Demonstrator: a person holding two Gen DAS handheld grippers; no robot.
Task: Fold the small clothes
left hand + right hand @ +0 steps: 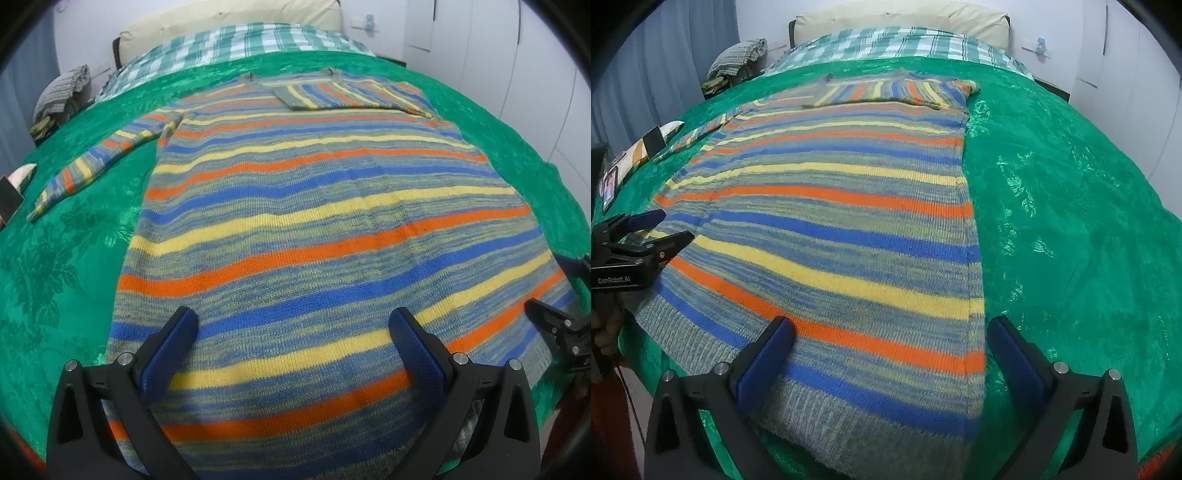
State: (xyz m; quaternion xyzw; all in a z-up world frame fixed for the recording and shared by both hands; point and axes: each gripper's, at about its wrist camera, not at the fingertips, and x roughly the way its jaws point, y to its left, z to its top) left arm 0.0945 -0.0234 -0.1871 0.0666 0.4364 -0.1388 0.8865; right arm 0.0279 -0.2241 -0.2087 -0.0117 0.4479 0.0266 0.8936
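Both tongs gaping wide, gripping nothing. Left tongs [293, 339] hovering over the hem half of the striped sweater [325, 221]; right tongs [890, 350] straddling its right bottom corner, side seam running between the pads, ribbed hem just below.

Sweater lying flat on the green bedspread [1071, 221], hem toward the cameras, collar at the far end. Right sleeve [351, 96] already folded across the chest; left sleeve [96, 162] still stretched out on the cover.

Looking like mid-fold: one sleeve done, body untouched. Next move probably calling for pinching the hem at both corners and carrying it up toward the collar, or tucking in the left sleeve first.

Sitting well apart: plaid blanket [897, 42] and pillow [901, 18] at the head of the bed, phone [609, 184] near the left edge, grey bundle [738, 55] beyond. Nothing blocking the fold path.
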